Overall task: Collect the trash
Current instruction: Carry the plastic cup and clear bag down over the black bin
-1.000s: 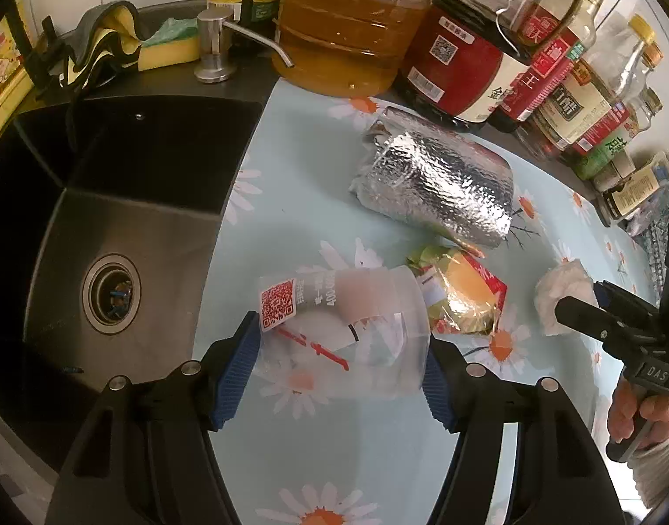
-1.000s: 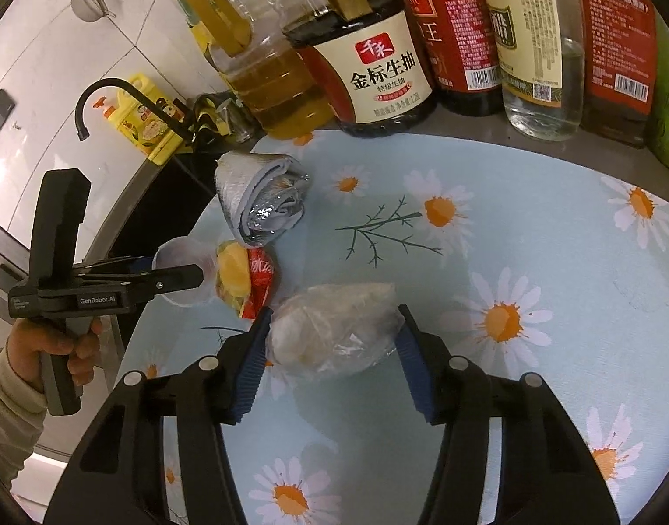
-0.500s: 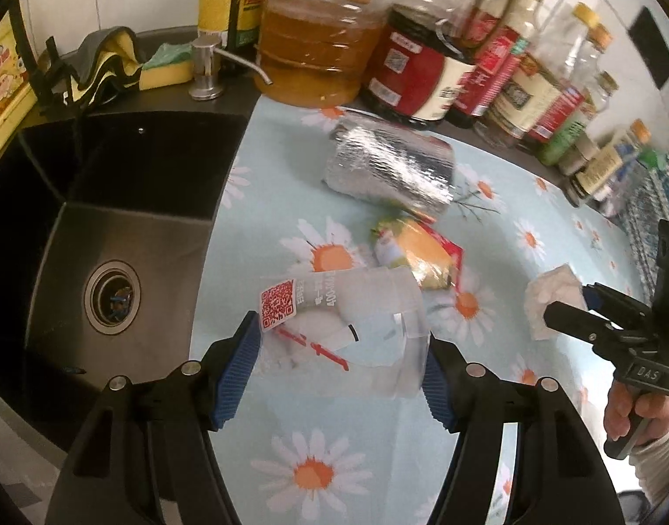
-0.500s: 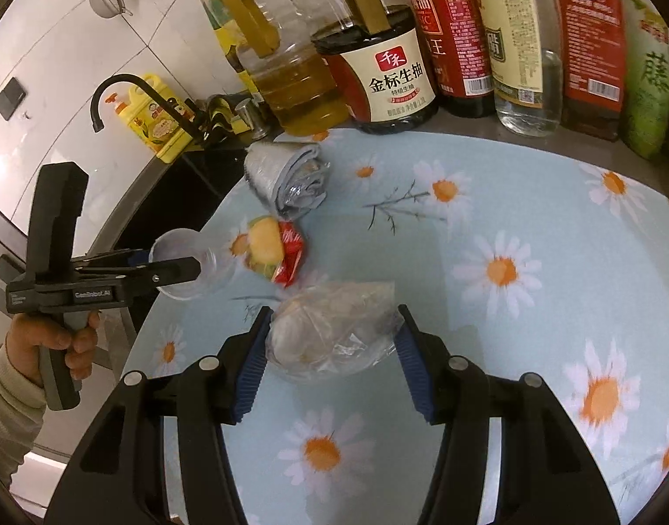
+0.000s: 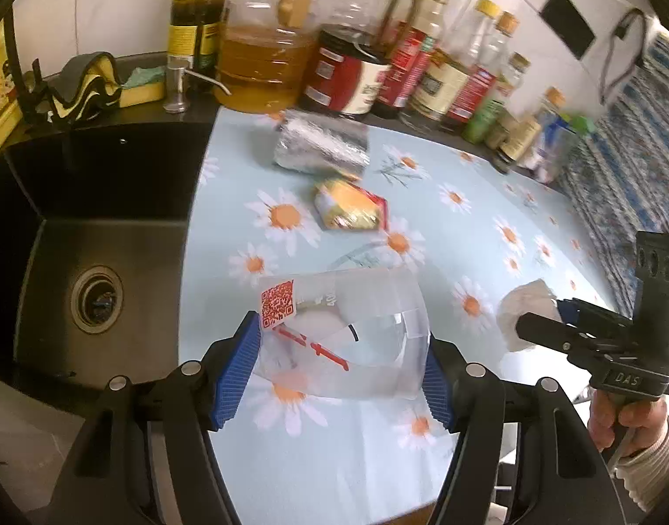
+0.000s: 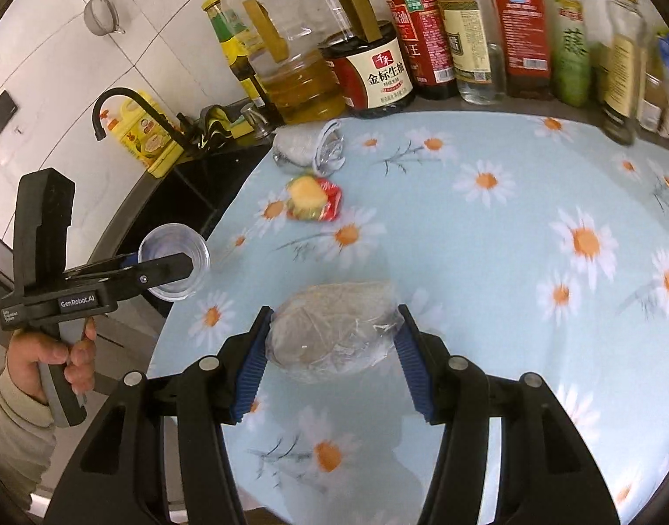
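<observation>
Clear plastic cup (image 5: 341, 332) clamped between left tool (image 5: 341, 363) pads.

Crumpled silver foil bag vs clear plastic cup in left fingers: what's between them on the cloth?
The yellow-and-red snack wrapper lies between the crumpled silver foil bag and the clear plastic cup; otherwise only daisy-print cloth. Left wrist view shows it.

A row of oil and sauce bottles (image 6: 444, 39) stands along the back of the counter, against the white wall, behind a pale blue cloth printed with daisies (image 6: 509, 236). Left of the cloth lies a dark sink (image 5: 111, 201) with a round drain (image 5: 96, 299). On its back rim are a soap pump (image 5: 177, 87), a yellow sponge (image 5: 142, 87) and a black tap (image 6: 128, 105).
</observation>
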`<action>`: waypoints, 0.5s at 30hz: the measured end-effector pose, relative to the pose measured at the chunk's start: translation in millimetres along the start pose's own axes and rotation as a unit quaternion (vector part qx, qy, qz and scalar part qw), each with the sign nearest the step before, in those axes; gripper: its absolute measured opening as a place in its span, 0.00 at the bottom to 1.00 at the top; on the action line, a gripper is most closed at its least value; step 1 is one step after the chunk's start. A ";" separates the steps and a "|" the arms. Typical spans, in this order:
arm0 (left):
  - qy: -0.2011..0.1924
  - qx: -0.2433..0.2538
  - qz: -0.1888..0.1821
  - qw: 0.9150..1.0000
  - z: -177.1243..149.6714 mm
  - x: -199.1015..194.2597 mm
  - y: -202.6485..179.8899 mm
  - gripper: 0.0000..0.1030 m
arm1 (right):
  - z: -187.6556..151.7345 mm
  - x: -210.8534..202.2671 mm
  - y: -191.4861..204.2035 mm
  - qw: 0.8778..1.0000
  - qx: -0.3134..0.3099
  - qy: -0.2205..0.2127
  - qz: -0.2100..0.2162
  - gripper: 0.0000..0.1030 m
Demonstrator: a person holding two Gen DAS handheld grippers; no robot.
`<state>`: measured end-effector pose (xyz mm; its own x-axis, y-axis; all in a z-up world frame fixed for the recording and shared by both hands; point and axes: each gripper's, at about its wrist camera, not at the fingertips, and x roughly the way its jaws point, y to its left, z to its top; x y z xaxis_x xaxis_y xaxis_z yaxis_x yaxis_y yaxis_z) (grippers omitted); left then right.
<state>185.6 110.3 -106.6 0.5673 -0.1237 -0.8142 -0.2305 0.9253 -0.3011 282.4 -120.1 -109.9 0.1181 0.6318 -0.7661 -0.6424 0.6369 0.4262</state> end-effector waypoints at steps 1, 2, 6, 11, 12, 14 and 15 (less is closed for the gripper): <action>0.000 0.005 -0.004 1.000 -5.1 -2.9 -1.4 0.63 | -7.1 -3.2 4.9 1.000 0.005 -0.002 -0.003 0.54; 0.000 0.012 -0.009 1.000 -11.2 -6.0 -2.9 0.63 | -9.9 -5.2 7.1 1.000 0.006 -0.003 -0.005 0.54; 0.003 0.025 -0.024 0.999 -29.6 -14.5 -4.5 0.63 | -32.6 -12.5 24.9 1.000 0.017 -0.004 -0.019 0.54; 0.008 0.038 -0.044 0.998 -56.0 -28.8 -3.5 0.63 | -57.8 -20.9 46.9 0.999 0.025 -0.010 -0.032 0.54; 0.009 0.040 -0.046 0.998 -60.1 -31.0 -2.9 0.63 | -64.3 -22.9 51.7 0.999 0.029 -0.011 -0.034 0.54; 0.011 0.043 -0.054 0.998 -71.2 -37.4 -1.5 0.63 | -73.1 -26.2 58.8 0.999 0.033 -0.015 -0.036 0.54; 0.012 0.045 -0.057 0.997 -75.6 -39.8 -1.7 0.63 | -78.7 -28.2 63.8 0.998 0.035 -0.018 -0.038 0.54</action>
<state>103.6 86.6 -111.2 0.5667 -0.2367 -0.7892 -0.0929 0.9334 -0.3466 178.5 -132.1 -98.9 0.1924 0.5950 -0.7804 -0.5761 0.7122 0.4010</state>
